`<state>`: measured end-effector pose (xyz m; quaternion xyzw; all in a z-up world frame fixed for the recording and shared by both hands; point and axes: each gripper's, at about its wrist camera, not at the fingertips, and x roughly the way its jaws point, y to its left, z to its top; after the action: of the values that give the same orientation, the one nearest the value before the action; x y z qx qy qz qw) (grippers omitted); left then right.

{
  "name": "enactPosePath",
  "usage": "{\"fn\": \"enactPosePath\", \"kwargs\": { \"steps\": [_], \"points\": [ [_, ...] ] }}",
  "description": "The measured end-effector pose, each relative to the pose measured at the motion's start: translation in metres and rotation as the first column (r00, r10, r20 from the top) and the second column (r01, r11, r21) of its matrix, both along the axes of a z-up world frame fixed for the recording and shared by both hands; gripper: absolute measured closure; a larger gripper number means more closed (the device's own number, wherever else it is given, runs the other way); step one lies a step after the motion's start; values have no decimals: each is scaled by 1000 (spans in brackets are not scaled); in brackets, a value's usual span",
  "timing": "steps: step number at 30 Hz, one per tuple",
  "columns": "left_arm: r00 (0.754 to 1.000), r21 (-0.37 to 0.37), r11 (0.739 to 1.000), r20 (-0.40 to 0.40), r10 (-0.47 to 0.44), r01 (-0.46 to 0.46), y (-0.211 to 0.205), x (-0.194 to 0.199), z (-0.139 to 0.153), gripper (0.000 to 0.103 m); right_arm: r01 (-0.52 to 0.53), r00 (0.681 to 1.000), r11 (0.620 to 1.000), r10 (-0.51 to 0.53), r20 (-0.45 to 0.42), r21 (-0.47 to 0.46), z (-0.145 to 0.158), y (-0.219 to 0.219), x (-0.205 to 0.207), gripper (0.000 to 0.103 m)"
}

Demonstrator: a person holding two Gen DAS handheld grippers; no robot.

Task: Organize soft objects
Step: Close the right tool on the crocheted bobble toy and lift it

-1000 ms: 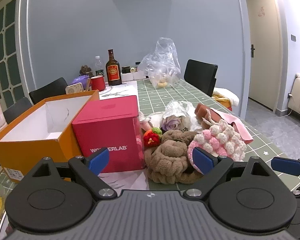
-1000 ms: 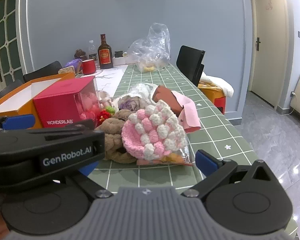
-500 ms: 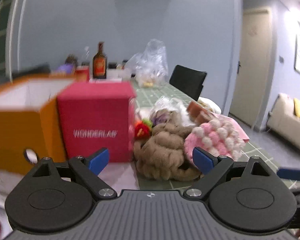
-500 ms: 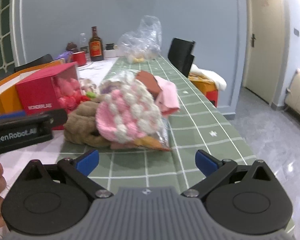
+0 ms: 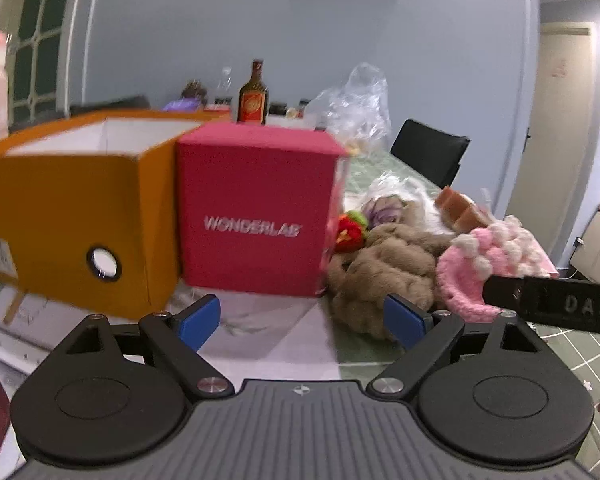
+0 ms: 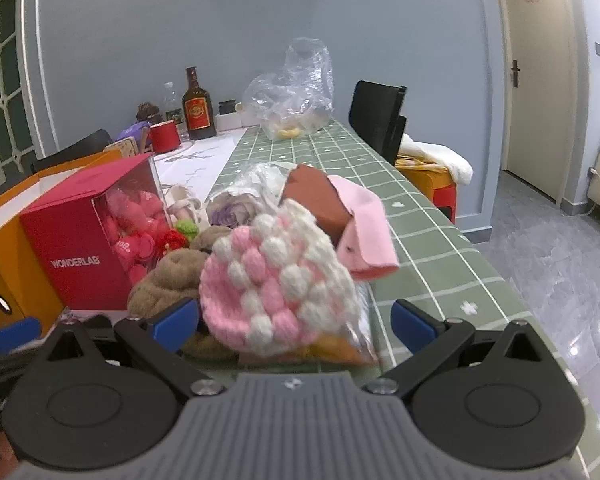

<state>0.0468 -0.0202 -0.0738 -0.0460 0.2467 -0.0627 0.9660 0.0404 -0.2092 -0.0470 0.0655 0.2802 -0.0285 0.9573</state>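
Observation:
A pile of soft things lies on the green checked tablecloth [image 6: 431, 240]: a pink and white crochet piece [image 6: 276, 280] [image 5: 495, 256], a brown fuzzy scarf [image 5: 383, 268] [image 6: 168, 280], a red crochet strawberry [image 5: 345, 232], a purple flower in plastic [image 6: 232, 210] and a pink and brown felt piece [image 6: 359, 228]. My right gripper [image 6: 296, 326] is open, its jaws either side of the crochet piece, close in front of it. My left gripper [image 5: 301, 322] is open and empty, facing the red WONDERLAB box [image 5: 256, 212]. An open orange box [image 5: 72, 208] stands left of it.
At the far end stand a brown bottle [image 6: 198, 108], a red mug [image 6: 166, 140] and a crumpled clear plastic bag [image 6: 296, 92]. A black chair [image 6: 379, 120] and an orange stool with white cloth [image 6: 431, 168] are at the table's right side.
My left gripper has dropped lower and swung left, now facing the red box front. My right gripper has moved in closer to the pink crochet piece. Both stay open.

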Motion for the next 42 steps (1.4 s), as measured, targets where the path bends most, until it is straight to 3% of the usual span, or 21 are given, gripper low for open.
{"fn": "enactPosePath", "kwargs": {
  "steps": [3,7,10,16,20,23,26,33,39,42],
  "points": [
    [998,-40,998,-31,-51,50,3,-1,-3,0,-42,998,999,41,-49,-16,-4,3,17,3],
    [999,25,998,-1,-51,51,-6,-7,-3,0,-84,994,996,82,-66,-38,-9,7,28,3],
    [999,49,997,-2,-53,53,-11,-7,-4,0,-109,992,991,103,-70,-76,-11,10,29,12],
    [998,42,998,41,-48,46,-9,-11,1,0,-162,986,953,164,-14,-256,-17,23,11,28],
    [999,-21,998,11,-52,52,-1,-6,1,0,-168,985,947,174,-3,-274,-15,22,4,34],
    [998,-24,998,24,-53,53,0,-8,1,0,-156,987,962,161,2,-225,-12,15,-2,35],
    [997,5,998,50,-66,66,-4,-13,2,0,-131,991,986,134,27,-99,-7,2,-15,36],
    [995,45,995,25,-94,93,-13,-11,-1,0,-139,990,989,137,40,56,1,-19,-55,34],
    [996,49,995,13,-91,90,-12,-9,-4,0,-126,988,986,134,-73,108,-21,-22,-60,32],
    [996,43,995,6,-88,88,-11,-8,-4,0,-135,987,986,143,-77,94,-29,-17,-59,24]
  ]
}}
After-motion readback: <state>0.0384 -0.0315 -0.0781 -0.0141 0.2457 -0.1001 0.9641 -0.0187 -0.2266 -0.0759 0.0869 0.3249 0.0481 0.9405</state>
